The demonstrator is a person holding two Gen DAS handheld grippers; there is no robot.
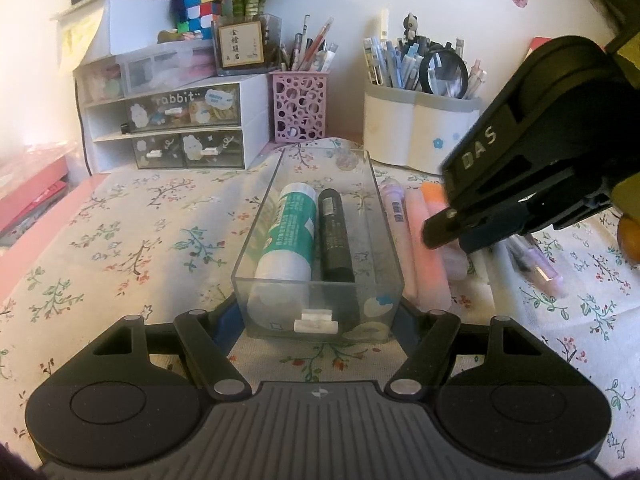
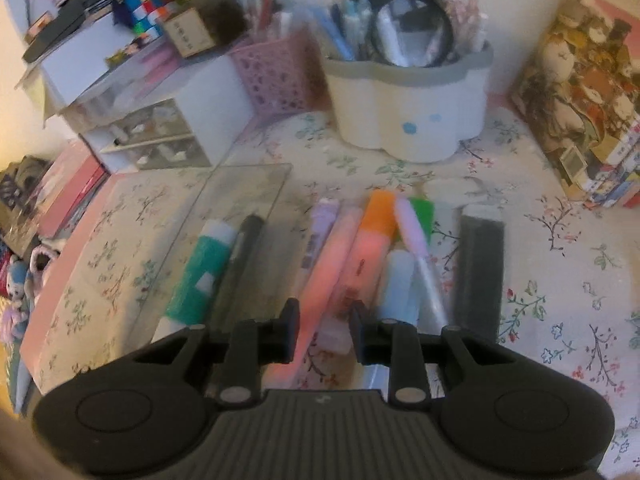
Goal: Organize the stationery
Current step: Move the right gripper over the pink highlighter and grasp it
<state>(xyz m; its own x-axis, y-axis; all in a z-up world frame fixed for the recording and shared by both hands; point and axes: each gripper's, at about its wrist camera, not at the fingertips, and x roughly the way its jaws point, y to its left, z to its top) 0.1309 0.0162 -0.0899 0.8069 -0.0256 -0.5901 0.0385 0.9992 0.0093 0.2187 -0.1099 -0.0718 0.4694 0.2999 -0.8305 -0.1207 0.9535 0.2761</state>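
Note:
A clear plastic drawer tray lies on the floral cloth and holds a green-and-white glue stick and a black pen. My left gripper is closed on the tray's near end, one finger on each side. To the tray's right lie pink highlighters, an orange-capped one, a purple pen and a dark ruler. My right gripper hovers open over the pink highlighter, holding nothing. It also shows in the left wrist view.
A white drawer unit stands at the back left, a pink lattice pen cup beside it, and a white holder with pens and a magnifier behind the tray. Printed boxes stand at the right.

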